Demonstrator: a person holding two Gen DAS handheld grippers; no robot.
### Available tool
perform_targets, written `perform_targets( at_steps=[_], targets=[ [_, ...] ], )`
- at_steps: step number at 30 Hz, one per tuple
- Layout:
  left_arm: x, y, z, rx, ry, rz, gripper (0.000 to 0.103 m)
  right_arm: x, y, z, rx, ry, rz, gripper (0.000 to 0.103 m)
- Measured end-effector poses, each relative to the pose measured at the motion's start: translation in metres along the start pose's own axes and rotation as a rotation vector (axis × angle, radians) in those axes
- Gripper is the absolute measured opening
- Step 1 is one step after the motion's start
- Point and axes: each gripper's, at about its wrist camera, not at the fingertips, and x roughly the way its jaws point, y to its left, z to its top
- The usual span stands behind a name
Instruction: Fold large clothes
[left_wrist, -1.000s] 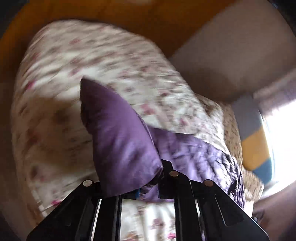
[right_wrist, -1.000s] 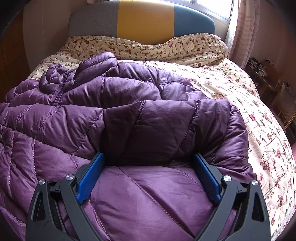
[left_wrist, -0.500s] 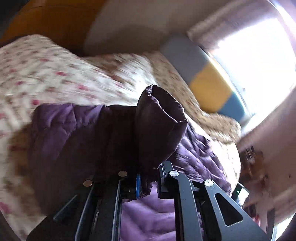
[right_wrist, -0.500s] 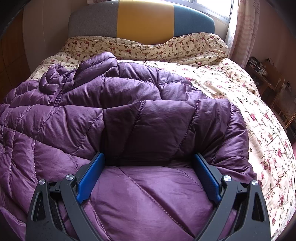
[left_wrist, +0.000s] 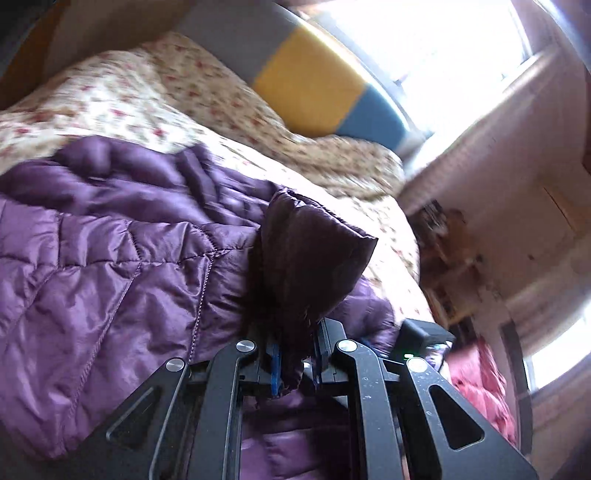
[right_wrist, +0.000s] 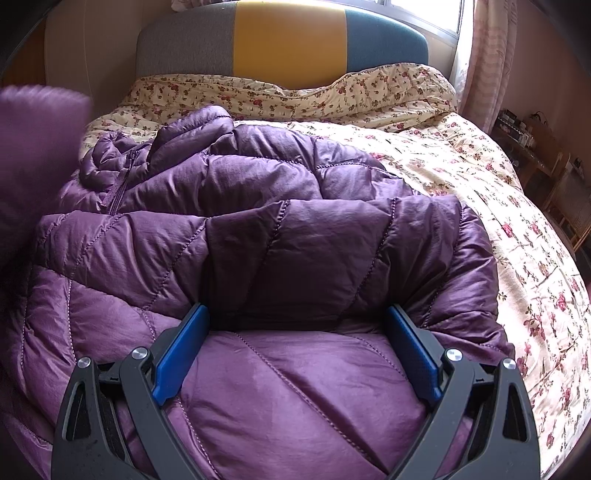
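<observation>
— Where's the purple jacket (right_wrist: 295, 236)?
— Spread on the floral bed (right_wrist: 480, 177). On the left, the left gripper (left_wrist: 295, 363) has its jaws narrow, pinching a sleeve cuff (left_wrist: 314, 251).
— And right?
— The right gripper (right_wrist: 297, 354) rests on the padding, jaws wide.

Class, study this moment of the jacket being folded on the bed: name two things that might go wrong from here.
1. The left gripper pinches only a small end of the sleeve; the slick fabric may slip out.
2. The right gripper stands open over the purple jacket, pinning nothing, so the puffy folded layers may spring back or shift.
</observation>
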Motion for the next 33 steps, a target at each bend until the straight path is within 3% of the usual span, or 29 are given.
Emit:
perform_targets(
  at_steps=[5, 10, 16, 19, 25, 33],
  targets=[
    [0.026, -0.012, -0.002, 0.016, 0.054, -0.039, 0.016, 0.0, -0.002, -0.001, 0.002, -0.001, 0.005, 0.095],
    [0.03, -0.009, -0.002, 0.004, 0.063, -0.069, 0.058, 0.0, -0.002, -0.001, 0.002, -0.001, 0.004, 0.095],
    [-0.002, -0.007, 0.0, -0.011, 0.016, -0.1, 0.059, 0.001, -0.002, -0.001, 0.001, -0.001, 0.003, 0.095],
    [-0.031, -0.001, -0.003, 0.027, -0.042, -0.037, 0.059, 0.001, -0.003, -0.001, 0.0, -0.001, 0.002, 0.095],
    [-0.09, 0.043, -0.014, 0.017, -0.185, 0.193, 0.059, -0.004, -0.003, 0.002, -0.001, 0.003, -0.013, 0.091],
    [-0.112, 0.091, -0.016, -0.058, -0.209, 0.297, 0.059, -0.033, -0.024, 0.006, 0.097, -0.039, -0.094, 0.064]
  ],
)
